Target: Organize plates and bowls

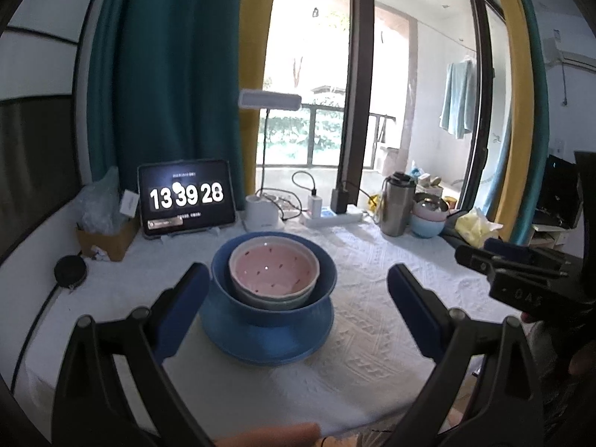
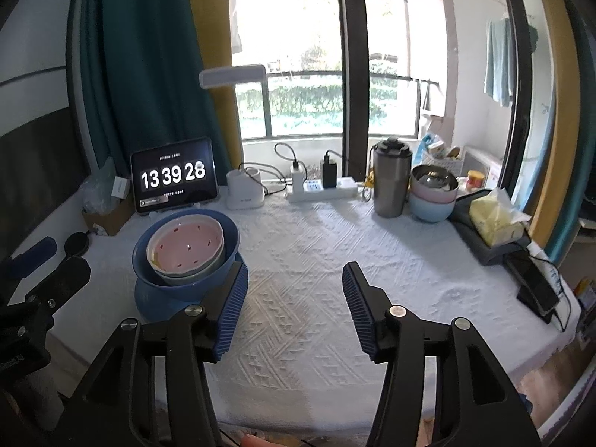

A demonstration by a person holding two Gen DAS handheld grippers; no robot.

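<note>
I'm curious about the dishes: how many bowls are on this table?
5, maybe more hidden: pink-lined bowl nested in a blue bowl on the blue plate; far right, a metal bowl, pink bowl and light-blue bowl stacked.

Strong daylight from the tall glass balcony window [image 1: 309,74] behind the desk, blown out to near white in the upper panes in both views, so the teal curtain [image 1: 160,74] and dark wall panels at left read dim by contrast. The white textured tablecloth [image 2: 316,260] is evenly lit with only soft, faint shadows under the stacked blue ceramic bowl [image 1: 273,290]; a small glare spot sits on the black tablet clock screen [image 1: 186,195]. Heavy fisheye bending, black vignette at corners, edges soft, centre fairly sharp, slight overall haze.
</note>
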